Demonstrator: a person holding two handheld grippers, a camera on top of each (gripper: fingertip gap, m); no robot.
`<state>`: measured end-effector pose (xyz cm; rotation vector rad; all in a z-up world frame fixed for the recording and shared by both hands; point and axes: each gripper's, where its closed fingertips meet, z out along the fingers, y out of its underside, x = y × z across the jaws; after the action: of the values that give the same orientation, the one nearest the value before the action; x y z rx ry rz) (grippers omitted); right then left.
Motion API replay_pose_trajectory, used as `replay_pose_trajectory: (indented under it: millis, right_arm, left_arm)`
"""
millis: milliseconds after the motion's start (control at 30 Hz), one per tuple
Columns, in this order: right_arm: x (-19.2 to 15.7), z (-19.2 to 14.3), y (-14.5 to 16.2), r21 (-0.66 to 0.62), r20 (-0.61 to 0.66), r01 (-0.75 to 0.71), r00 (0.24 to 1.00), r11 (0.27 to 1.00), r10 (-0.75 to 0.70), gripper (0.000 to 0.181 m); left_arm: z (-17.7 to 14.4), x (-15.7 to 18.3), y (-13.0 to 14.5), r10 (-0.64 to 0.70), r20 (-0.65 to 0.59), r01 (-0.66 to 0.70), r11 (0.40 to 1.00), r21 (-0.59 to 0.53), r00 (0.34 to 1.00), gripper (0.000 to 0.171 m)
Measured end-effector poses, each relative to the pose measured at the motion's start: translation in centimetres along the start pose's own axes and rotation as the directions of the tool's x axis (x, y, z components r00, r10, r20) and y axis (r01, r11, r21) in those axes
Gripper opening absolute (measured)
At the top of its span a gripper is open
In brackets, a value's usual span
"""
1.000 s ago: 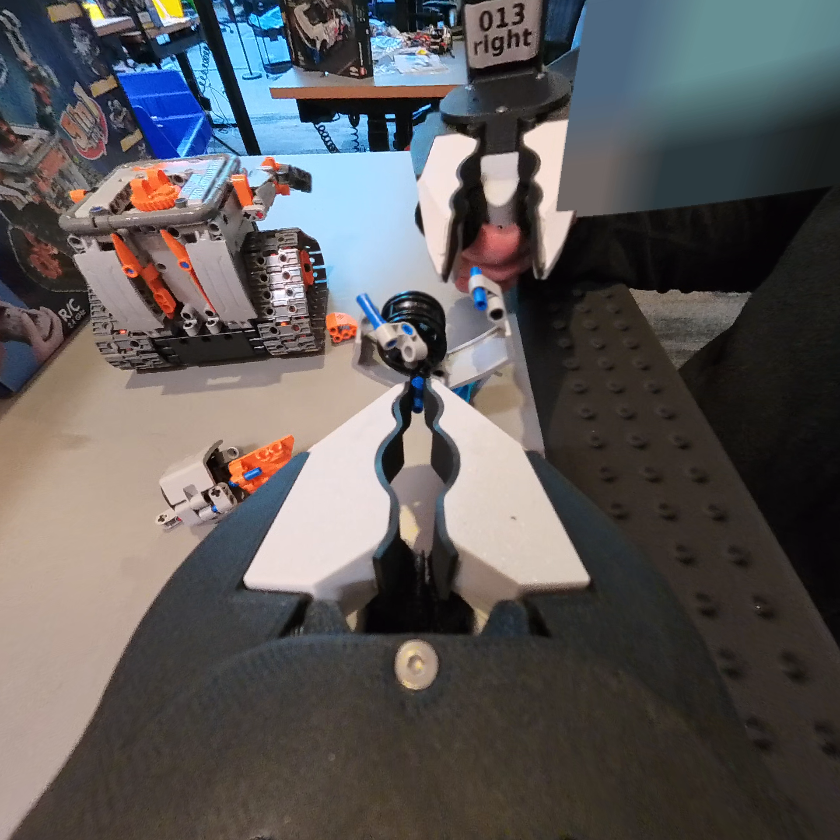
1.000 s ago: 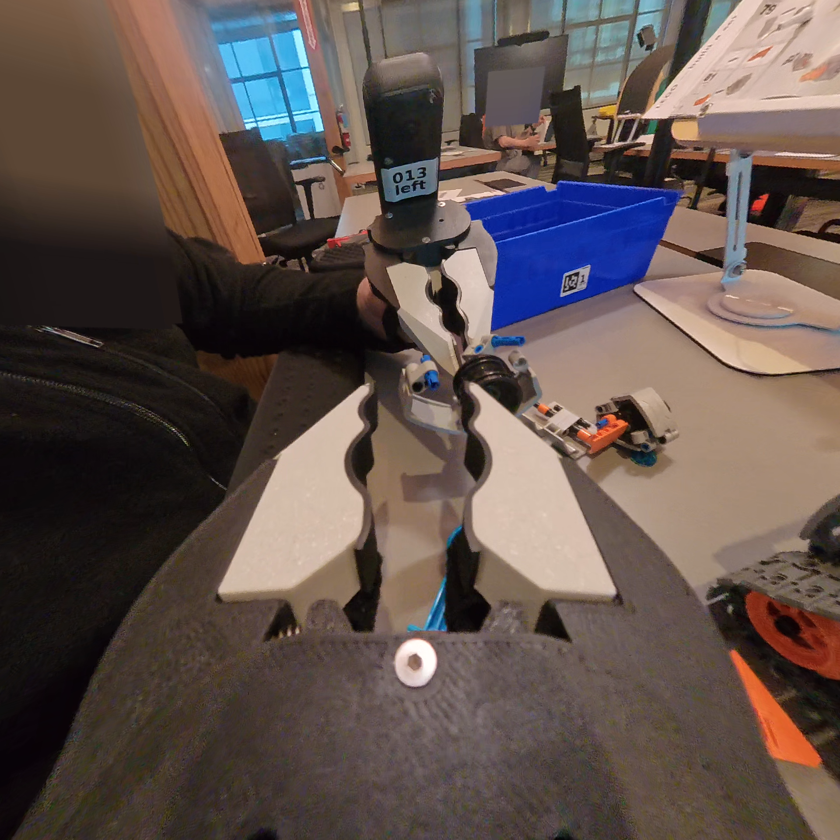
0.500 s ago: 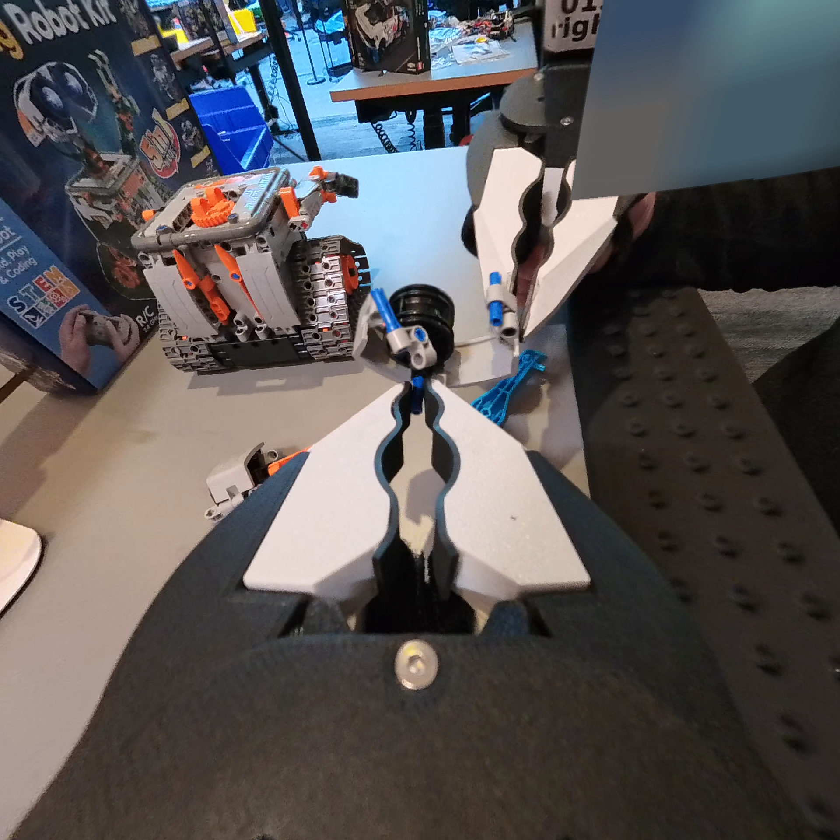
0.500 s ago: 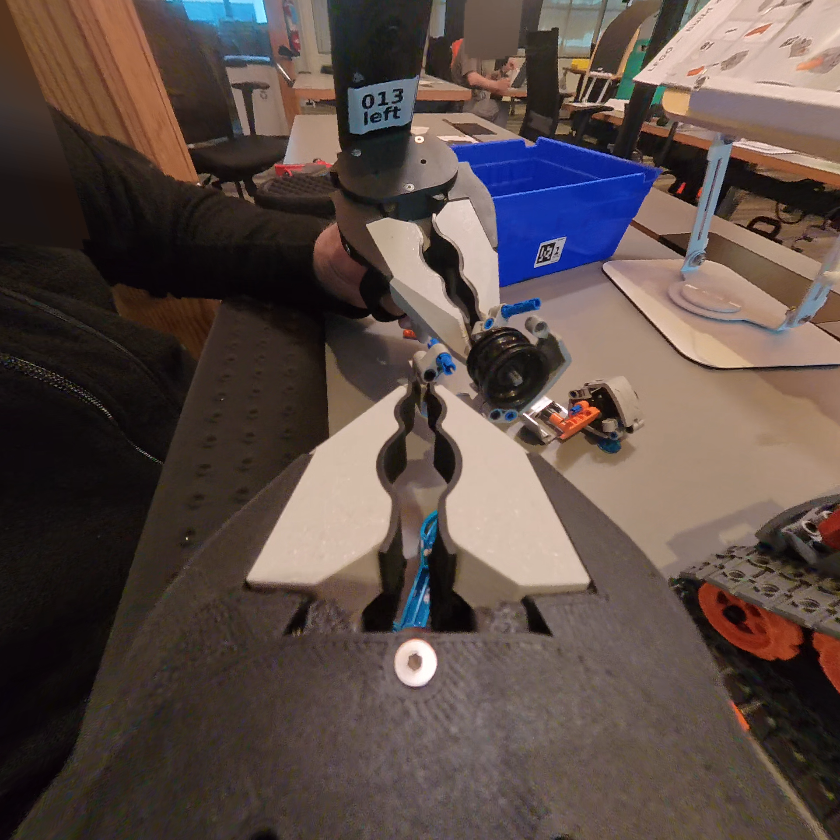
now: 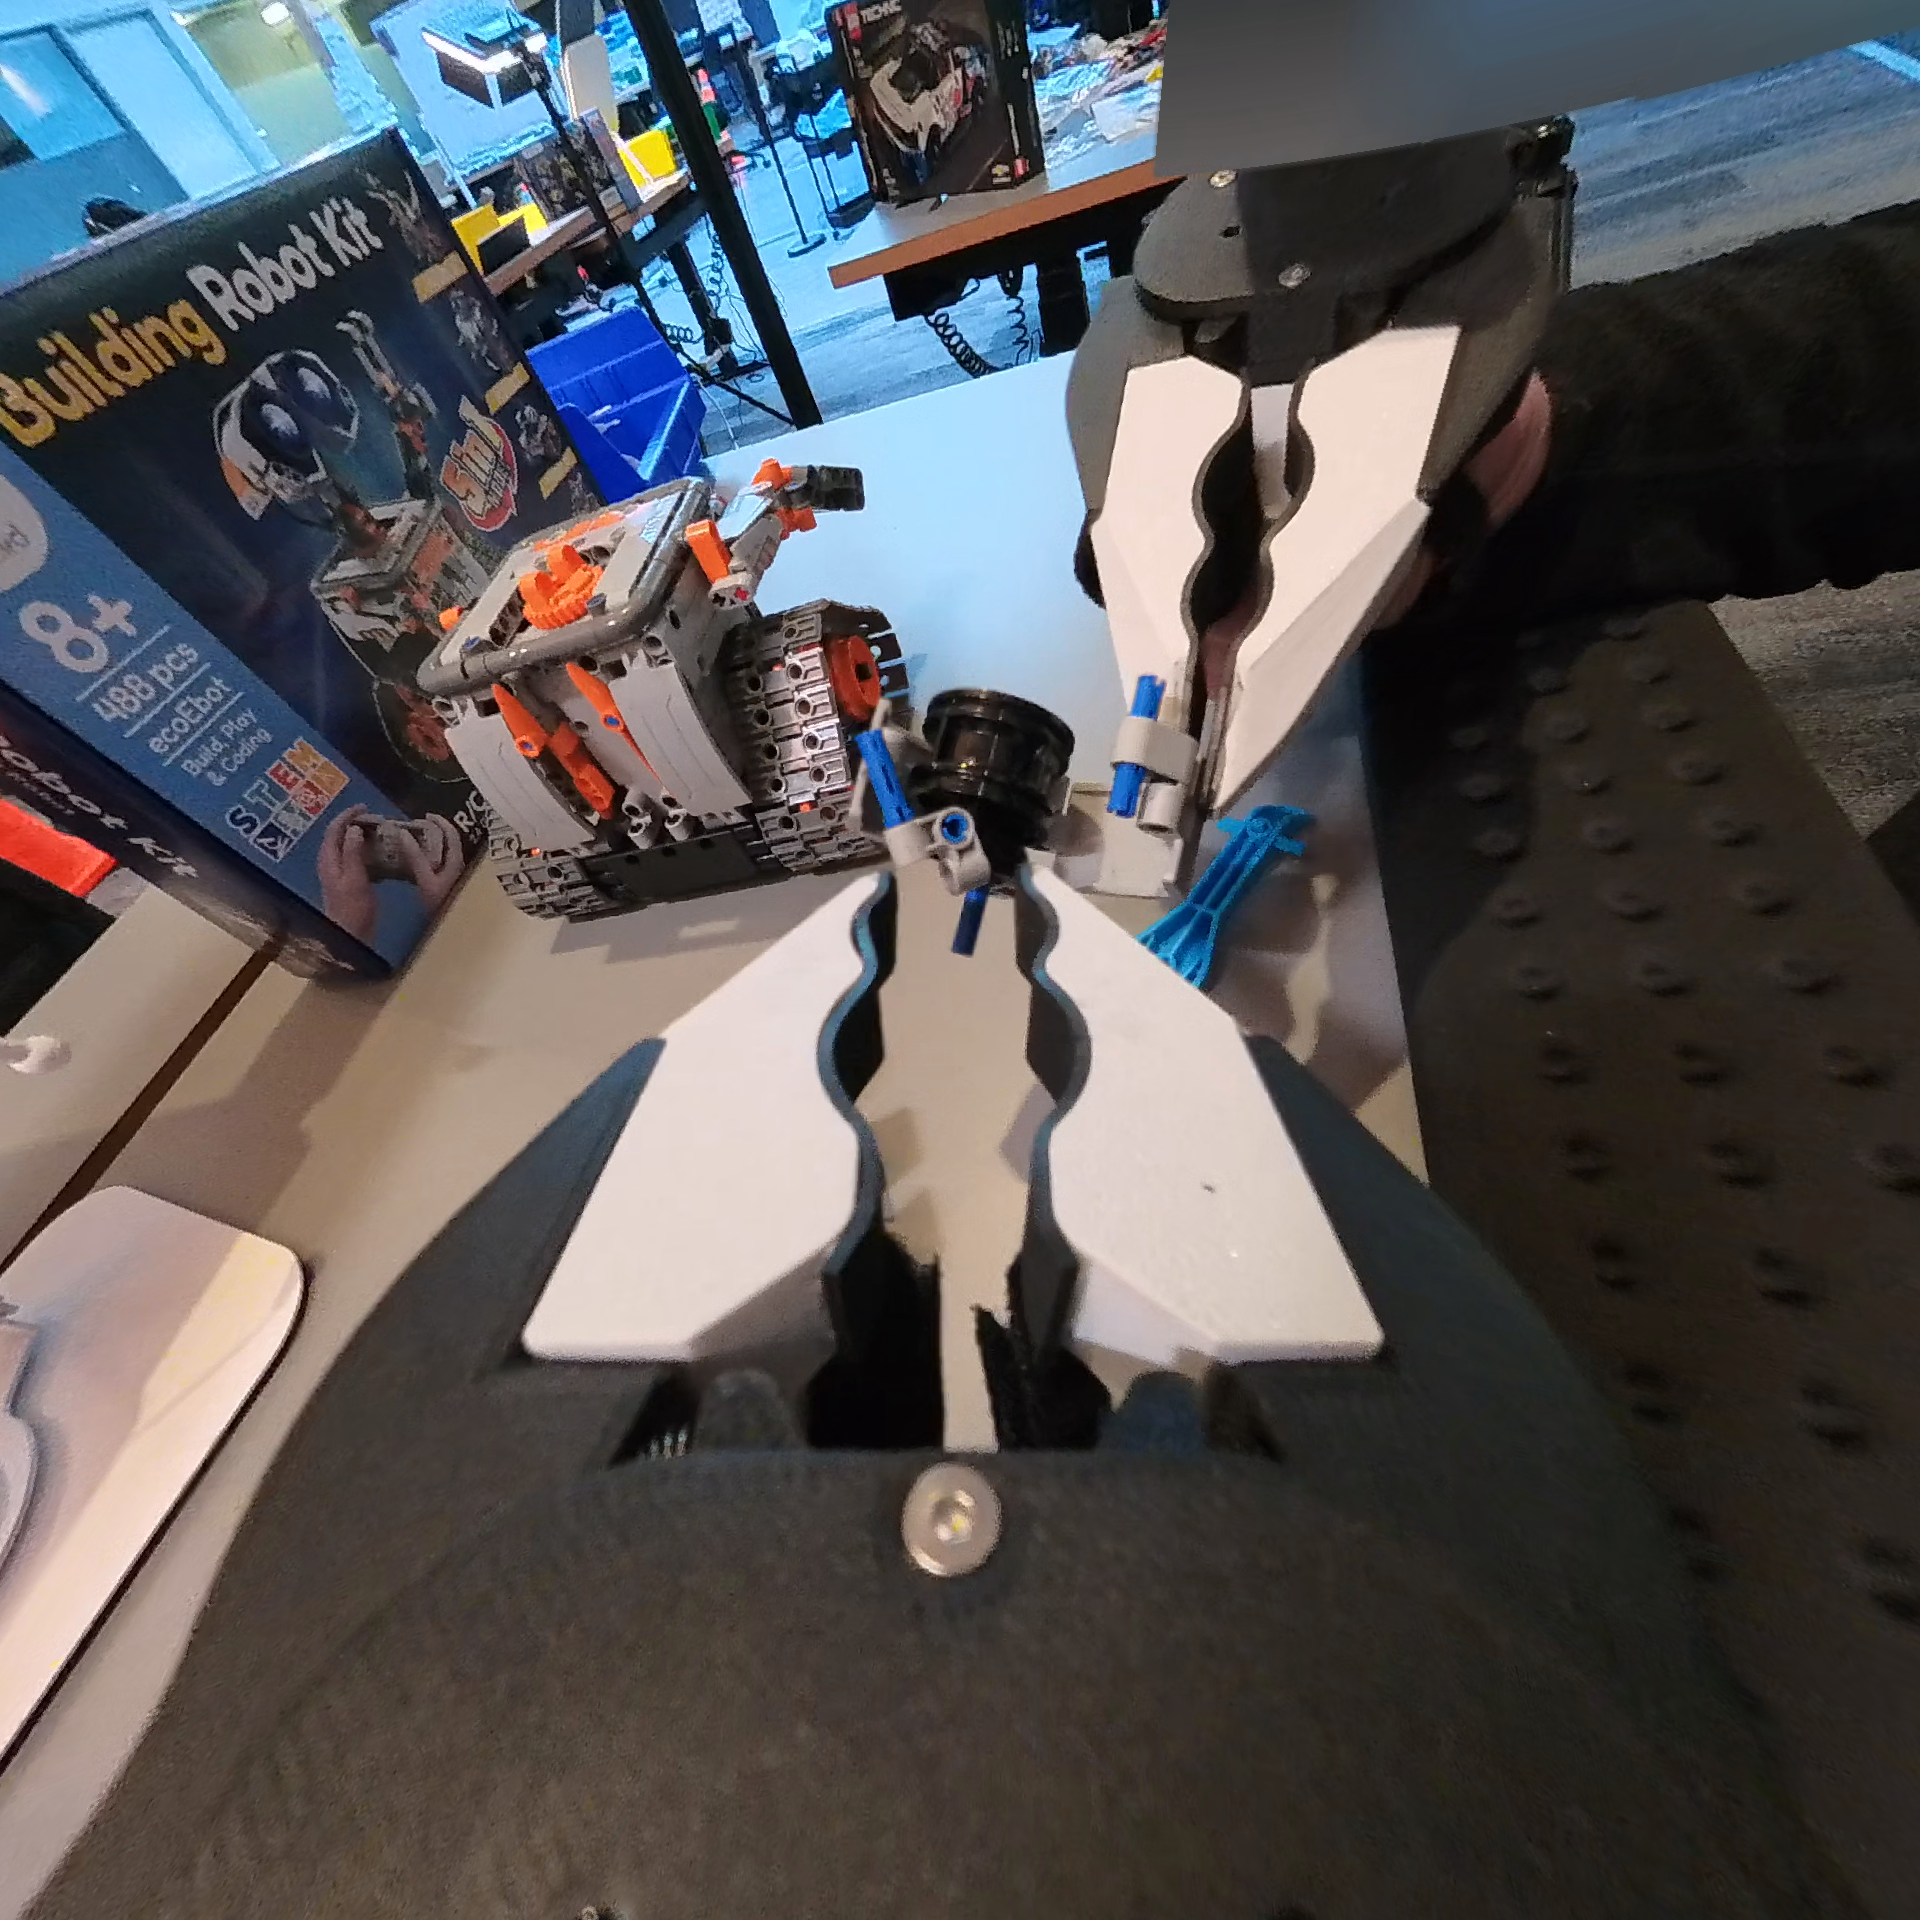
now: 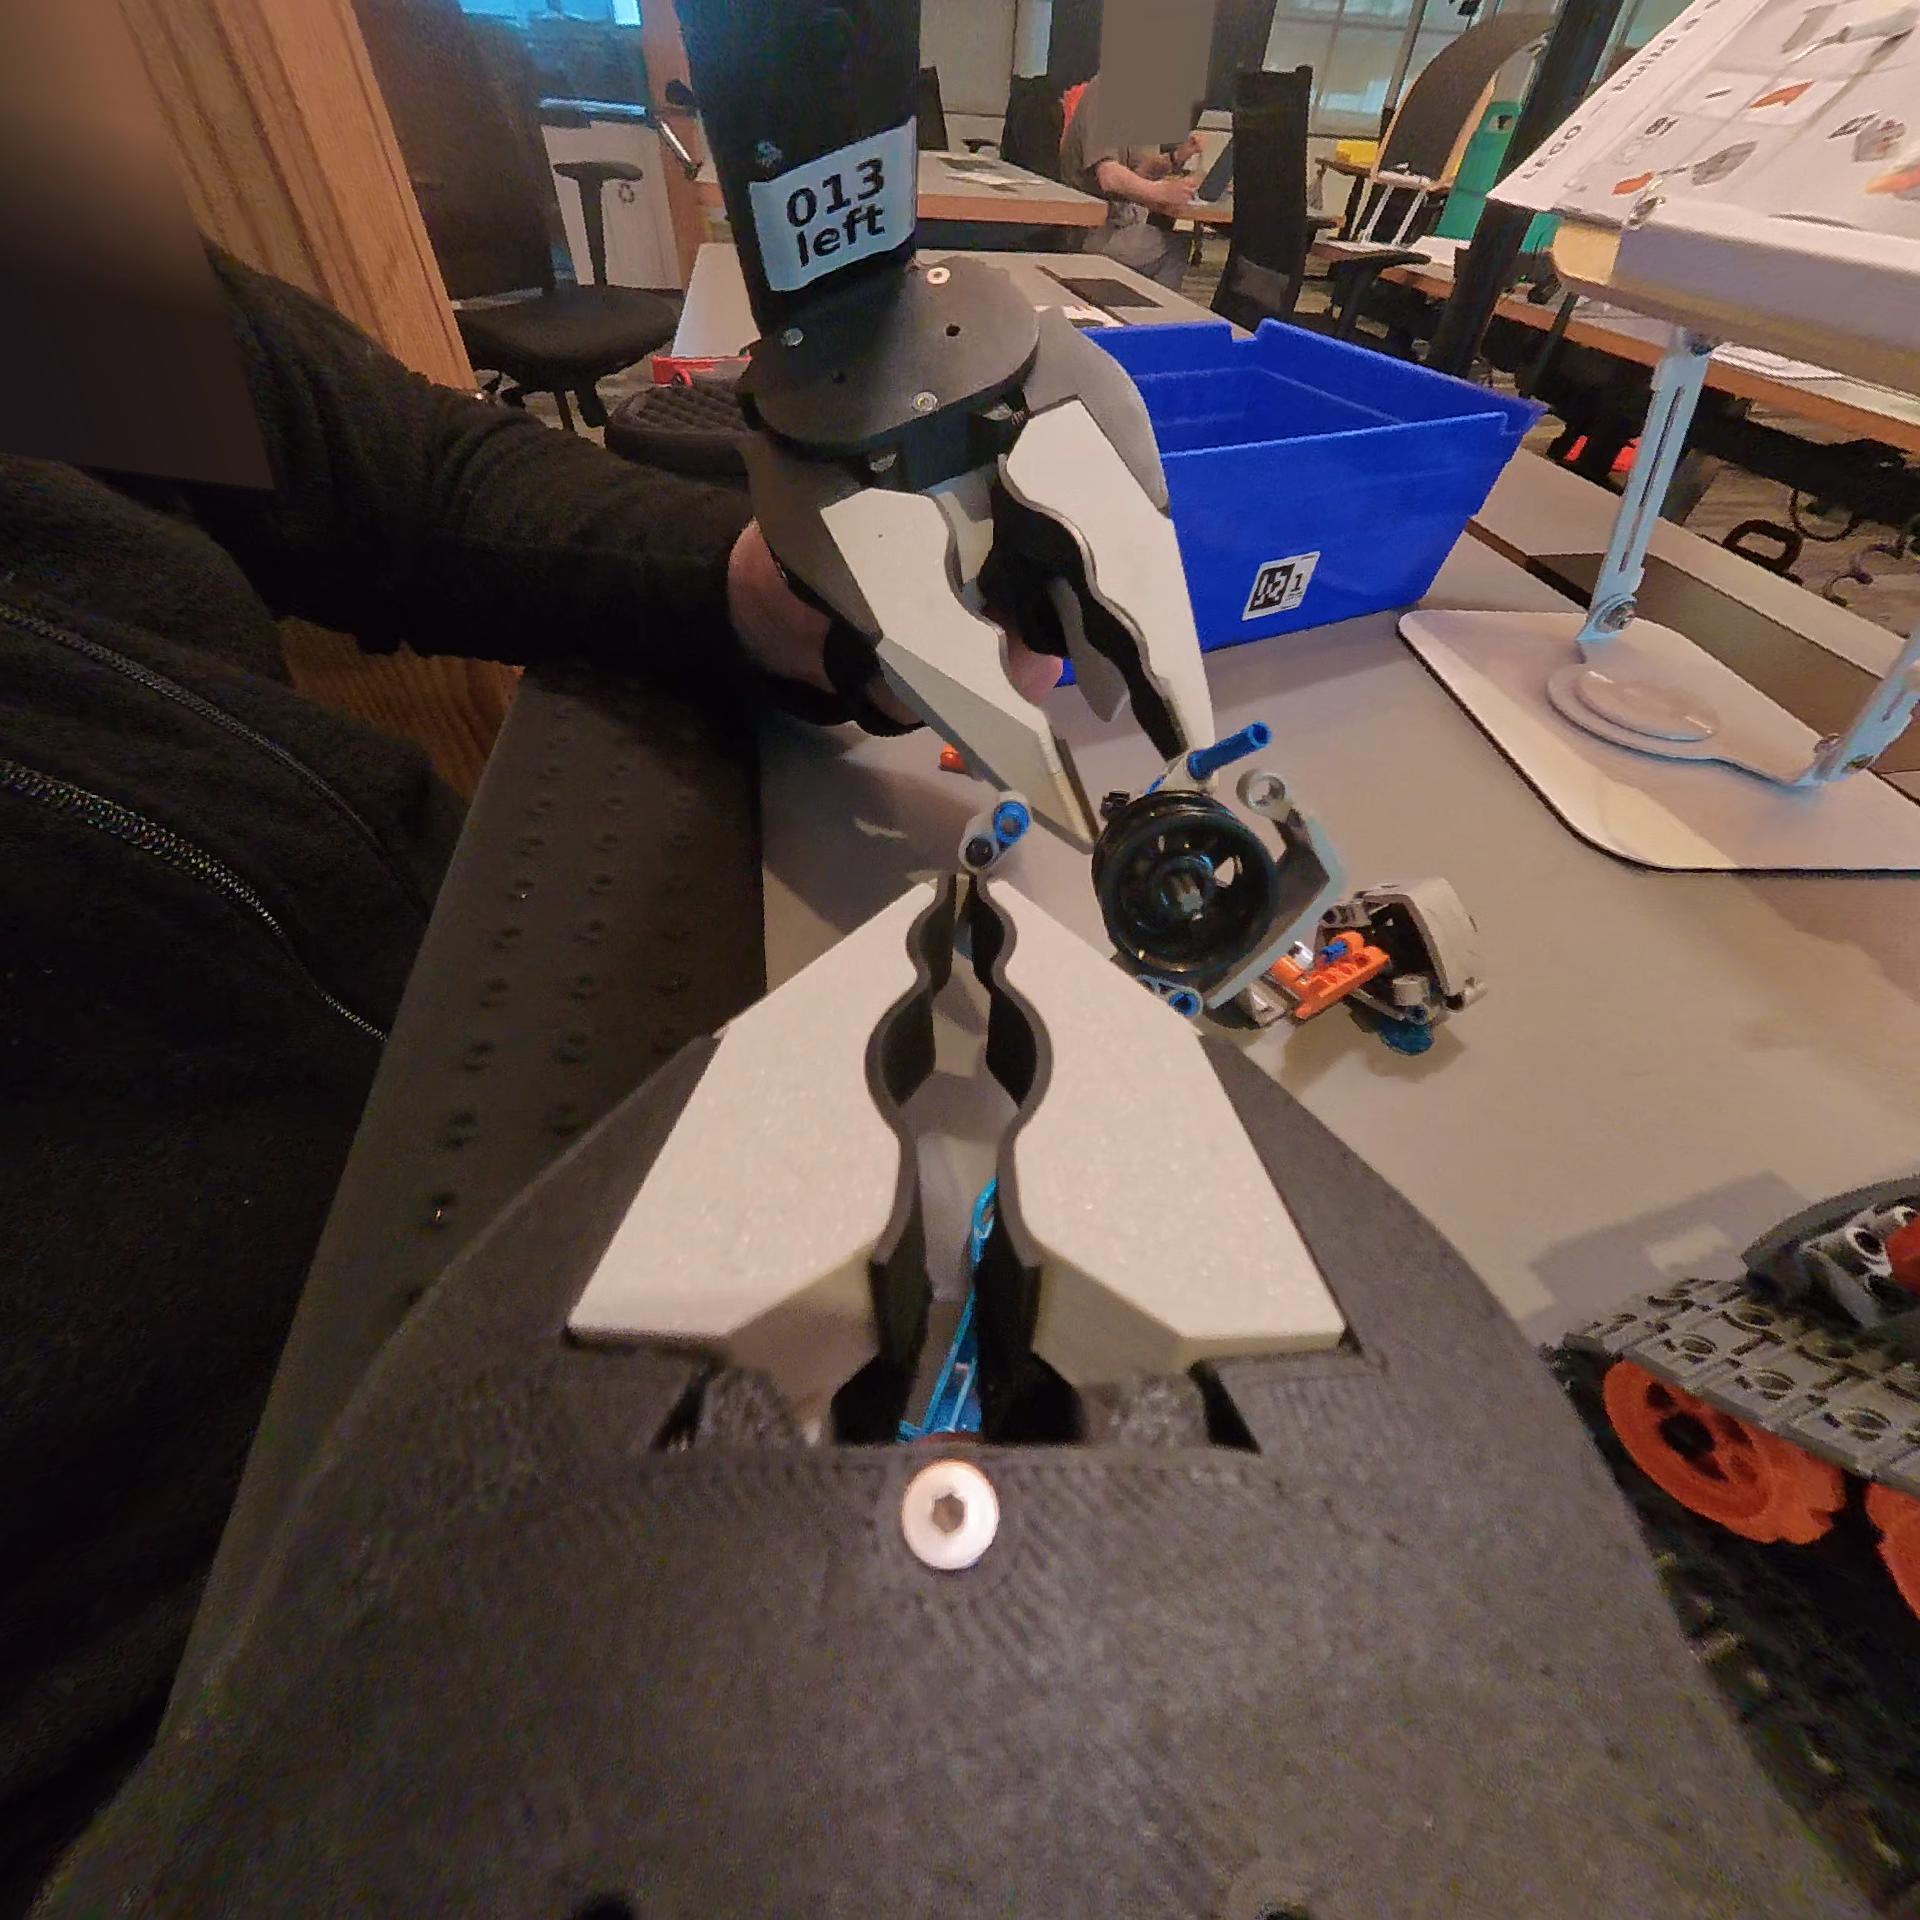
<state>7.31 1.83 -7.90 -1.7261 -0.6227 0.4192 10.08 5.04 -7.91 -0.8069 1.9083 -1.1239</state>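
The left claw [image 5: 954, 883] is open, its tips by the black wheel part [image 5: 992, 748], and the right claw [image 6: 961, 883] pinches, I think, a small grey piece [image 6: 992, 831].
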Motion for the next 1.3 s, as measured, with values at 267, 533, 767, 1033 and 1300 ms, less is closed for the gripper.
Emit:
replay_pose_trajectory:
  millis: [267,533,767,1033,1300]
  right_arm:
    - [-0.7,0.5,0.5,-0.031,0.033,0.001,0.999,1.0,0.0,0.0]
    - [-0.8,0.1,0.4,-0.027,0.07,-0.04,0.997,0.999,0.042,0.0]
    - [-0.7,0.1,0.5,-0.031,0.06,-0.033,0.998,0.999,0.035,0.0]
    - [-1.3,-0.3,0.7,-0.047,0.11,-0.038,0.993,0.998,0.043,0.0]
    - [-1.2,-0.7,0.7,-0.047,0.116,-0.056,0.991,0.997,0.061,0.0]
  left_arm:
    - [0.2,0.2,0.2,0.041,0.003,-0.041,0.999,-0.019,0.999,0.014]
    - [0.2,0.4,0.5,0.195,0.045,-0.191,0.978,-0.083,0.98,0.006]
    - [0.1,0.2,0.3,0.222,0.07,-0.214,0.971,-0.103,0.973,0.005]
    - [-0.1,1.1,0.7,0.445,0.042,-0.43,0.883,-0.188,0.895,0.005]
    - [-0.2,1.0,0.9,0.484,0.044,-0.463,0.856,-0.23,0.874,0.005]
